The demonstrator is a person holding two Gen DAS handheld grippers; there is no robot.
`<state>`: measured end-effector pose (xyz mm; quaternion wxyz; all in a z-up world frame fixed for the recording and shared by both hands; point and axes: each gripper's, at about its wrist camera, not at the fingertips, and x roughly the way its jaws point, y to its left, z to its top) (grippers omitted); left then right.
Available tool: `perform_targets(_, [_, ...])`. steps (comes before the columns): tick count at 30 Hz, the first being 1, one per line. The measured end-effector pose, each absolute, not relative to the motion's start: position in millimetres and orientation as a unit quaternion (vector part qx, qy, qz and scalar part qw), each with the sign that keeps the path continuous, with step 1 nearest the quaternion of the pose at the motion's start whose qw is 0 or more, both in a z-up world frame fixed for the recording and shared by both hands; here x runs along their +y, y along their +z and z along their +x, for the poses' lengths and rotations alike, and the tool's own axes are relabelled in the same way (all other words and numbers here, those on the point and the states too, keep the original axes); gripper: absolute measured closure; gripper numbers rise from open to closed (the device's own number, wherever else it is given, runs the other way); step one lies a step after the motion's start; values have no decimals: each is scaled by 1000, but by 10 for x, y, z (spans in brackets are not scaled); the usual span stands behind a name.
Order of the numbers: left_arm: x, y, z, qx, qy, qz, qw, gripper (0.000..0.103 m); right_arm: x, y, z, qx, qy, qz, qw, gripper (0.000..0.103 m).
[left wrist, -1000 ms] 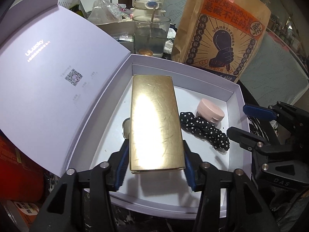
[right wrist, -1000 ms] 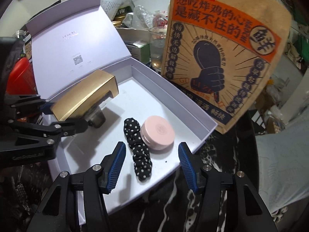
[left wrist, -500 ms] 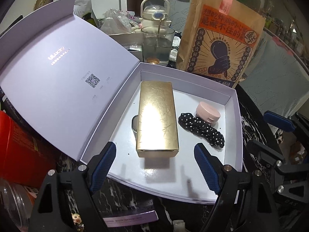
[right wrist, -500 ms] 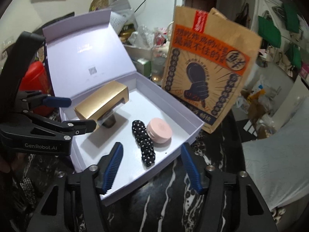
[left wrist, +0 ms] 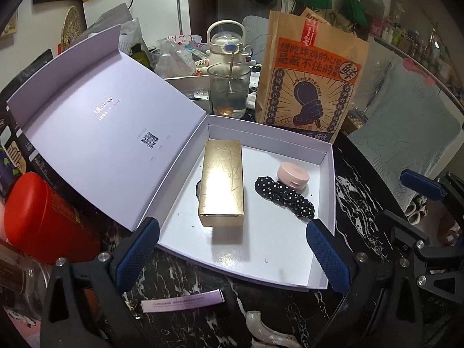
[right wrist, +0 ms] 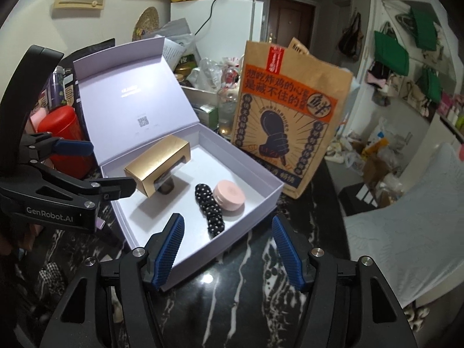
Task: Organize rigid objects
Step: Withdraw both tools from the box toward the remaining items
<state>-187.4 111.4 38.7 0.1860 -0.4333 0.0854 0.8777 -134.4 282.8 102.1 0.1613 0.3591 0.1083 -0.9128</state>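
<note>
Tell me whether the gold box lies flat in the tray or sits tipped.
Tipped. In the right wrist view the gold box rests on a dark round object under it, one side raised off the tray floor.

One gold box (left wrist: 221, 182); one scrunchie (left wrist: 284, 195) (polka-dotted); one pink compact (left wrist: 293, 175).

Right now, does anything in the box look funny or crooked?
Yes. The shiny gold rectangular box inside the open lavender gift box isn't lying flat: one end is propped on a small dark round object, so it tilts. The polka-dot scrunchie and pink round case look fine.
</note>
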Motion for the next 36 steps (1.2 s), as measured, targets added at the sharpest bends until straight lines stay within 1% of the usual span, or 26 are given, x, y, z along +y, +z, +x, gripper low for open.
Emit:
perform_targets(6, [1057, 543, -1694, 84, 887, -415, 183, 0, 2843, 1133, -1197, 114, -919, 344, 152, 39])
perform_targets(8, [1024, 608, -1626, 83, 891, -408, 181, 0, 2855, 1177, -1144, 111, -922, 340, 150, 35])
perform_targets(13, [917, 731, -1442, 71, 898, -397, 179, 0, 2868, 1283, -1005, 100, -927, 327, 155, 35])
perform_targets(25, [689, 704, -993, 77, 903, -394, 154, 0, 2804, 1348, -556, 105, -931, 306, 169, 34])
perform_targets(36, [430, 661, -547, 82, 907, -382, 159, 0, 2687, 1297, -119, 95, -930, 300, 188, 34])
